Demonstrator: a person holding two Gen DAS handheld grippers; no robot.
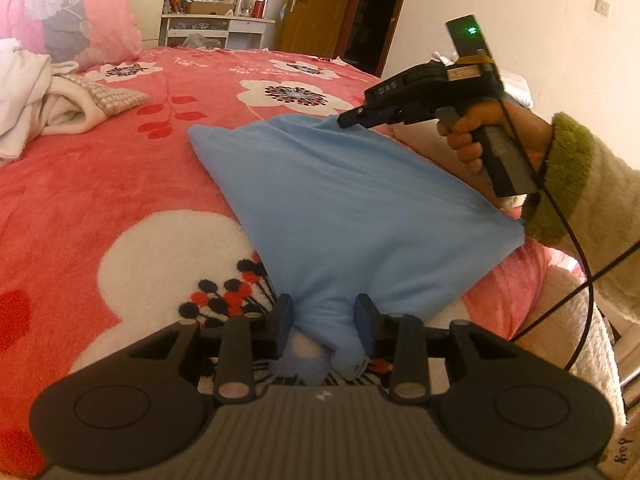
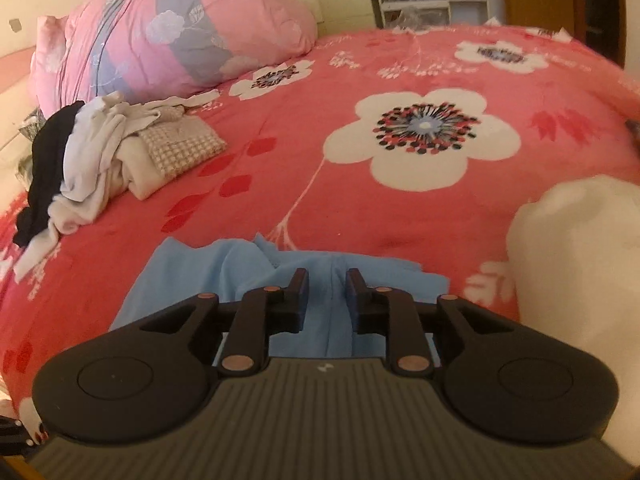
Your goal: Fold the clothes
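Here the light-blue garment (image 1: 352, 200) lies on the red floral blanket (image 1: 100, 184) covering the bed, stretched between two handheld grippers. The left gripper (image 1: 325, 322) has a bunched corner of the cloth between its blue pads (image 1: 285, 326), the jaws narrowly parted; whether the pads press on the fabric cannot be told. The right gripper (image 2: 326, 294), carried by a hand (image 1: 480, 136) in a green-cuffed sleeve (image 1: 568, 176), sits at the far corner with its jaws slightly apart, blue cloth showing between them but apparently not pinched. A heap of unfolded clothes (image 2: 120, 156) waits near the pink quilt (image 2: 172, 28). Risk: with both jaws this loose, either corner could slip out, so the cloth would sag and the fold land crooked; the plush blanket may also drag the fabric into wrinkles.
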